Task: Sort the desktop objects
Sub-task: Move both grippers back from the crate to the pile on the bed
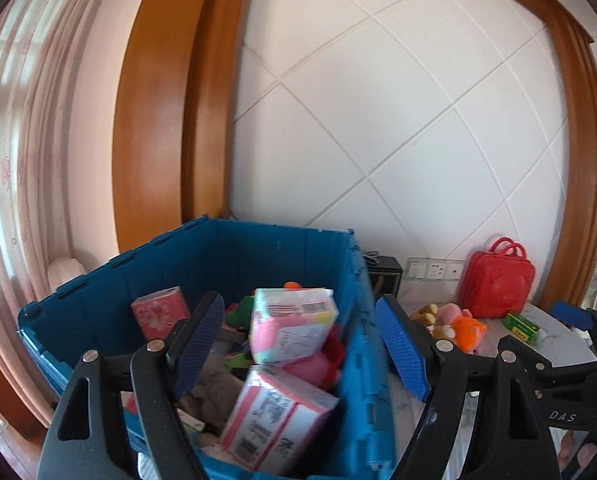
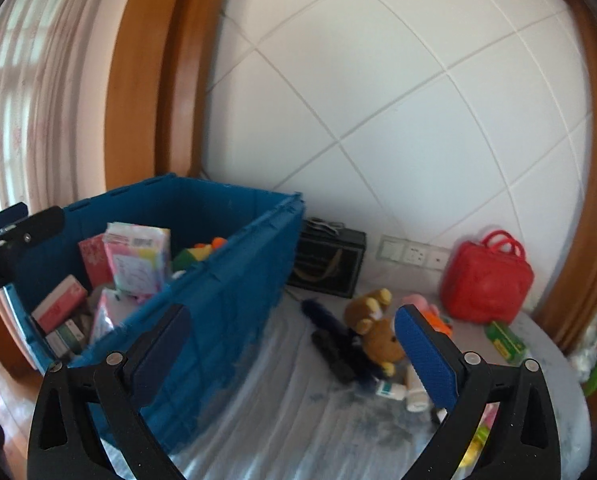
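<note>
Left hand-held gripper [image 1: 300, 350] spread above blue crate [image 1: 362, 320], right hand-held gripper [image 2: 294, 356] spread, "DAS" lettering [image 1: 561, 416] on its body

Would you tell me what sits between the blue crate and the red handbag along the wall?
In the right wrist view, a black box stands beside the blue crate, then a white wall socket panel, then the red handbag.

Soft daylight through the curtain [image 1: 14, 160]; fisheye-bent edges; right wrist view motion-blurred.
</note>
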{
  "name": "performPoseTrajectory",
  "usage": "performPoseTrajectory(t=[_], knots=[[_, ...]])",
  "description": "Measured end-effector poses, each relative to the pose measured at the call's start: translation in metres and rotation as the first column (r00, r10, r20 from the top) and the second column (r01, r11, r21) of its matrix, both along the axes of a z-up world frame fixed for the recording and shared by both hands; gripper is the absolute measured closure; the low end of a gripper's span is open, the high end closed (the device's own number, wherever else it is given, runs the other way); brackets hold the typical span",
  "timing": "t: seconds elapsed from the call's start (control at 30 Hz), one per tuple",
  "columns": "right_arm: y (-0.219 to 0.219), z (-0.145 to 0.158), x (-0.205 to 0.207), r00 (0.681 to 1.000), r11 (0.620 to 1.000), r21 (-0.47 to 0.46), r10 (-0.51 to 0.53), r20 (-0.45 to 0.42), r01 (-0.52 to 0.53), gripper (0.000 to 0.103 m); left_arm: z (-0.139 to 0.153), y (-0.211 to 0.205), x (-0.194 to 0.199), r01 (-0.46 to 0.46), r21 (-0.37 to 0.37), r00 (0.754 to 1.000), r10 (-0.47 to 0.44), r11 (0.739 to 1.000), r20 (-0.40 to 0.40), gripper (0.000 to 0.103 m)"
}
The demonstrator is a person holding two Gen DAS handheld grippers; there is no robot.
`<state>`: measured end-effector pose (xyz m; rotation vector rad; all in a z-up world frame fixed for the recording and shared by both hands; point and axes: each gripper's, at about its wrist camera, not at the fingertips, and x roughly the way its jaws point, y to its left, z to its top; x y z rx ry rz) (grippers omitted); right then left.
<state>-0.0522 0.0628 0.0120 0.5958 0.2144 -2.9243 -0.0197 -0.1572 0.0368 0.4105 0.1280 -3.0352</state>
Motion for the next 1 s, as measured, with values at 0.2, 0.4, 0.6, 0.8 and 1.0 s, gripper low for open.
performPoseTrajectory(t=[0.2,0.4,0.6,0.8,1.0], knots=[[0.122,-0.013,0.014,0.98,0.979,-0.048,-0.196,0.04,0.198,0.0,-0.012,0.08,-0.022,0.139,-0.014,0.989,-0.138,0.99,0.055,0.024],[0.26,-0.038,0.018,0.92,0.924,-0.054,-0.369,0.129,0.379,0.0,-0.047,0.164,-0.058,0.219,0.003,0.96,-0.216,0.976,0.18,0.025],[0.387,-0.076,0.013,0.859,0.88,-0.052,-0.447,0.249,0.473,0.0,-0.102,0.236,-0.105,0.195,0.035,0.924,-0.195,0.98,0.329,0.024],[0.474,-0.114,-0.033,0.824,0.876,-0.014,-0.449,0.345,0.483,0.0,-0.15,0.286,-0.149,0.138,0.053,0.879,-0.147,0.989,0.453,0.024],[0.539,-0.148,-0.098,0.782,0.878,0.011,-0.432,0.449,0.478,0.0,-0.191,0.335,-0.203,0.157,0.038,0.816,-0.151,0.987,0.558,0.025]])
